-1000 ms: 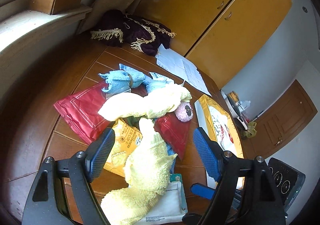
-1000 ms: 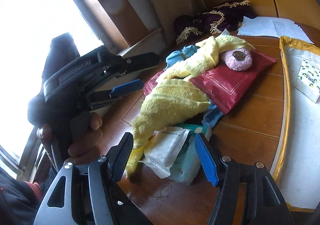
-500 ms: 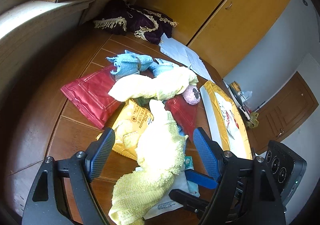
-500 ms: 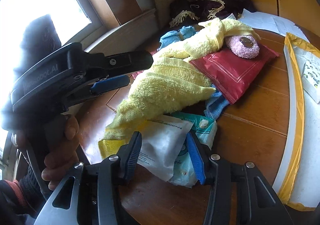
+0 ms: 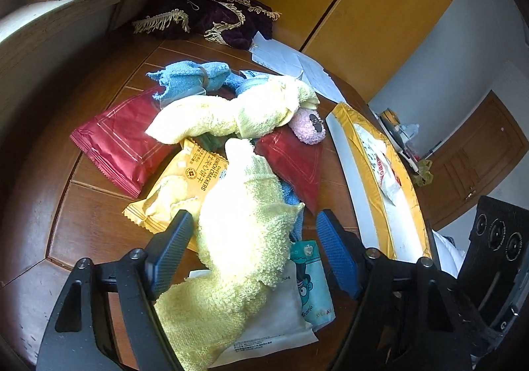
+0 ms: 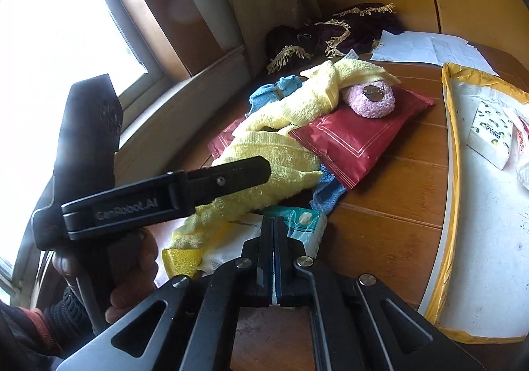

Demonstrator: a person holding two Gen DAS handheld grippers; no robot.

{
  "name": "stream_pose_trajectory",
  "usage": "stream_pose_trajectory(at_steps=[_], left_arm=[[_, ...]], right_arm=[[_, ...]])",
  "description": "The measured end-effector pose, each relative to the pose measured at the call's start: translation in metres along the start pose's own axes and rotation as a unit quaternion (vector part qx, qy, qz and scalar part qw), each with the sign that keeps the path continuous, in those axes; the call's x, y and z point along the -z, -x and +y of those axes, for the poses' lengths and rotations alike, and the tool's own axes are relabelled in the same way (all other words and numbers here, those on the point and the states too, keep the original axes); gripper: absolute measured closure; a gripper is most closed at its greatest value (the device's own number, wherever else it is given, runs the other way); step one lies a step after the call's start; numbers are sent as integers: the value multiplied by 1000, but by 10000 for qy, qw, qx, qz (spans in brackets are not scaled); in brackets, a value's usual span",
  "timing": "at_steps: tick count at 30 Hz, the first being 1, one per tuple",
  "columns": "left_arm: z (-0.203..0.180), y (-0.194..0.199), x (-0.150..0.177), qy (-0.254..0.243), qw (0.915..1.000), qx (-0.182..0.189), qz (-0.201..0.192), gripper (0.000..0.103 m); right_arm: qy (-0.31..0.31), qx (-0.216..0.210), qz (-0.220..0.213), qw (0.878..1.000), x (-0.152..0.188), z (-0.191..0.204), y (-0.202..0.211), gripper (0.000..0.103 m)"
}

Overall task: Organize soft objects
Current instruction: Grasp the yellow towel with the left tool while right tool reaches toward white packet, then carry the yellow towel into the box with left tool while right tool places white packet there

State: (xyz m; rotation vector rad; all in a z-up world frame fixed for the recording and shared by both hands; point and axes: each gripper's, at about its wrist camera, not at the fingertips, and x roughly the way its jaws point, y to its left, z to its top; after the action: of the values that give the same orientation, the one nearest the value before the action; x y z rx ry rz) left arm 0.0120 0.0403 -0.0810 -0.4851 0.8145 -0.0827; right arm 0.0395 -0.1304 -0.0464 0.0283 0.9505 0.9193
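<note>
A heap of soft things lies on the round wooden table (image 5: 99, 225). Nearest me is a yellow towel (image 5: 244, 225) (image 6: 271, 166). A second yellow towel (image 5: 231, 116), a blue cloth (image 5: 188, 80) and a pink fluffy ball (image 5: 307, 129) (image 6: 370, 100) lie further back. My left gripper (image 5: 254, 248) is open, its fingers (image 6: 231, 172) on either side of the near towel. My right gripper (image 6: 273, 239) is shut, pinching the edge of the white packet (image 6: 231, 239) (image 5: 274, 321) next to a teal tissue pack (image 6: 307, 225).
Red foil bags (image 5: 115, 139) (image 6: 357, 139) and a yellow cracker bag (image 5: 178, 192) lie under the towels. A yellow-rimmed tray (image 6: 451, 153) with a tissue pack sits to the right. A purple fringed cloth (image 5: 211, 14) and papers (image 6: 429, 47) lie at the back. A hand (image 6: 132, 268) holds the left gripper.
My right gripper moved in over the white packet and went from open to shut on its edge. The left gripper moved forward, so the near yellow towel now sits between its open fingers.
</note>
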Motion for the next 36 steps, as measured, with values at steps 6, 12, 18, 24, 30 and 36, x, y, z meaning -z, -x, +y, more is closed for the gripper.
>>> stream_pose_trajectory(at_steps=[6,12,18,24,30,36], left_arm=[[4,5,-1,-27,9997,-189,-122,64],[46,26,-13,893,9940,444,-452,65],[77,53,-20,1338,9864,515,-802,65],[83,54,-16,1381,9856,559,-806,65],[87,52,-14,1440,9848,580,-781,65],[86,53,-14,1417,9852,561,-782,65]], right_arm=[[-17,-369,180,9992,0,3,-7,58],[796,-402,140,9959,-5,32,-11,40],[1413,-503,667,9864,-25,53,-51,36],[1911,-661,1293,9708,-13,62,-70,35],[2739,-178,1249,9535,22,83,-64,31],[2901,94,1140,9501,38,84,-60,50]])
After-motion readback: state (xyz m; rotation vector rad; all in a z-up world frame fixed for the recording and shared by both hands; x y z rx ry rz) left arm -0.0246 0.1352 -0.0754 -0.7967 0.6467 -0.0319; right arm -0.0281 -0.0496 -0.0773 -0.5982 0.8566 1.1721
